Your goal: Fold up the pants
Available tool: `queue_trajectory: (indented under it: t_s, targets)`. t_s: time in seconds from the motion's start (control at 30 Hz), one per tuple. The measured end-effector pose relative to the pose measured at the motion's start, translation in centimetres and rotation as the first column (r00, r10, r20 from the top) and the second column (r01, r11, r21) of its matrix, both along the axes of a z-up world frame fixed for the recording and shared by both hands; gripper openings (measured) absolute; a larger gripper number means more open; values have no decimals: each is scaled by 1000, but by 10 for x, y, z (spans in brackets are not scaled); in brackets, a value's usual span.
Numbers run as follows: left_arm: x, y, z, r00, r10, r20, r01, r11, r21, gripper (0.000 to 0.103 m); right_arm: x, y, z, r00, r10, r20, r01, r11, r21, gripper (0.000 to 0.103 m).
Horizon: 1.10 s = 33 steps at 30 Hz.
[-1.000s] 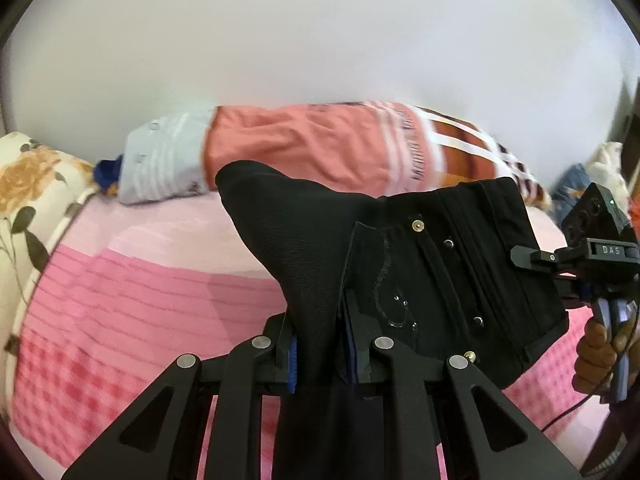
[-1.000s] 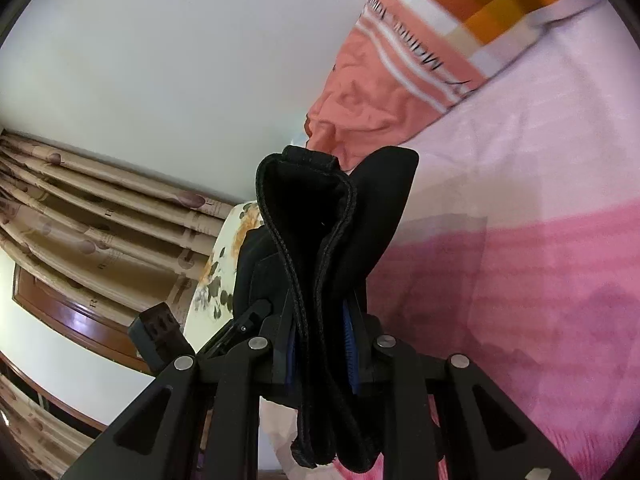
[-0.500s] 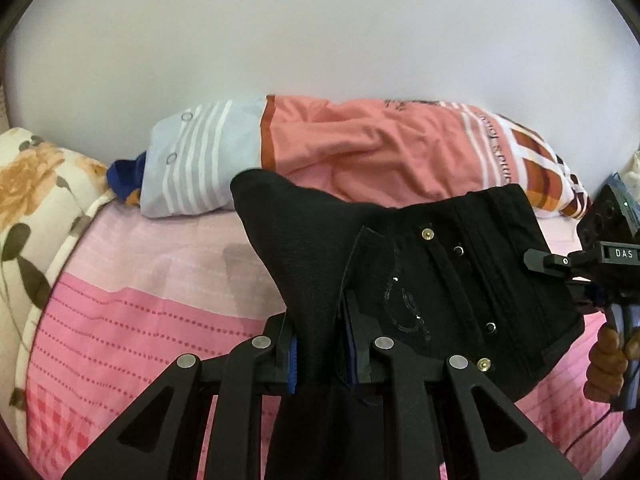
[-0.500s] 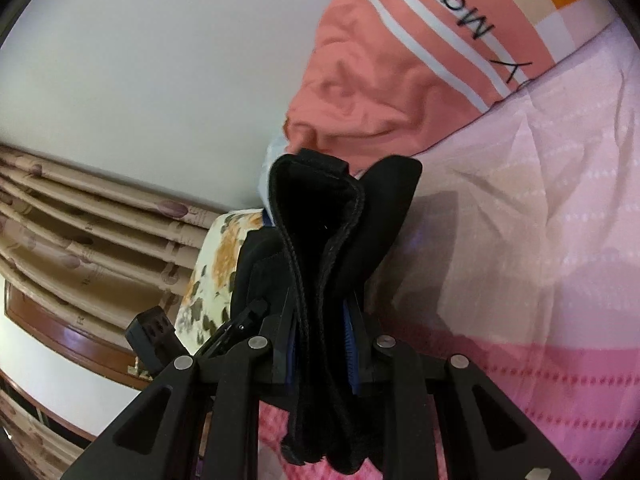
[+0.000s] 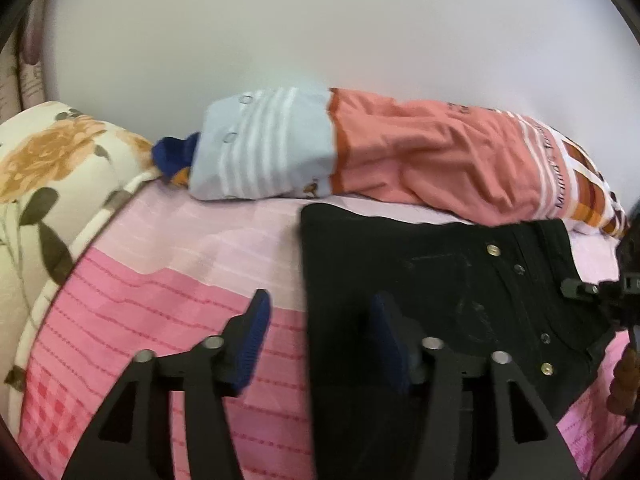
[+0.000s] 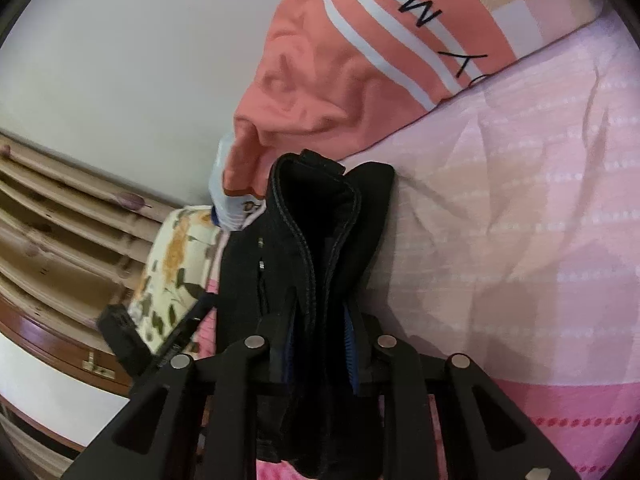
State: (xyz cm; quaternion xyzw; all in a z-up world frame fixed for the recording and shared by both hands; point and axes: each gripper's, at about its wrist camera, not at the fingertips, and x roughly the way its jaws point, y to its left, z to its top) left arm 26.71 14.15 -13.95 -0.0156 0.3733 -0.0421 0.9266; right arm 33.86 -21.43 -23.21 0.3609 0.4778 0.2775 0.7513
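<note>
The black pants lie folded on the pink bed sheet, waistband with metal buttons to the right. My left gripper is open over the pants' left edge; its right blue pad rests over the fabric, its left pad over bare sheet. My right gripper is shut on the pants' waistband, which bunches up between its pads. The right gripper also shows at the right edge of the left wrist view.
A long bolster in salmon, light-blue and striped cloth lies along the white wall behind the pants. A floral pillow sits at the left. A wooden headboard and curtain folds show in the right wrist view.
My left gripper has opened and let go of the pants. The pants have dropped flat onto the sheet. My right gripper stays shut on the waistband and has come lower, closer to the bolster.
</note>
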Motion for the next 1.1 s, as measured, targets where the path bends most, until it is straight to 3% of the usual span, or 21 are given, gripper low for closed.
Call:
queue_trajectory:
  t_s: [0.17, 0.3, 0.37, 0.5, 0.6, 0.77, 1.1]
  targets:
    - [-9, 10, 10, 998, 54, 32, -55, 998, 20, 84, -8, -5, 3, 998, -67, 18, 67, 997, -49, 35]
    - [-25, 8, 15, 997, 74, 38, -75, 997, 29, 93, -34, -13, 39, 972, -160, 173, 176, 981, -79, 35]
    - [-32, 4, 16, 995, 94, 39, -96, 994, 51, 94, -51, 2, 60, 962, -111, 248, 142, 984, -112, 35]
    - [-50, -5, 20, 991, 110, 73, -115, 991, 61, 94, -91, 51, 94, 920, 23, 392, 115, 939, -325, 38]
    - [-61, -11, 21, 991, 114, 76, -118, 991, 55, 95, -111, 72, 97, 911, 38, 411, 139, 909, -392, 59]
    - [-74, -20, 22, 990, 106, 90, -113, 990, 79, 95, -128, 92, 85, 915, 44, 401, 153, 882, -445, 66]
    - [-86, -26, 21, 985, 118, 126, -132, 985, 111, 95, -132, 105, 78, 923, 9, 384, 180, 874, -452, 78]
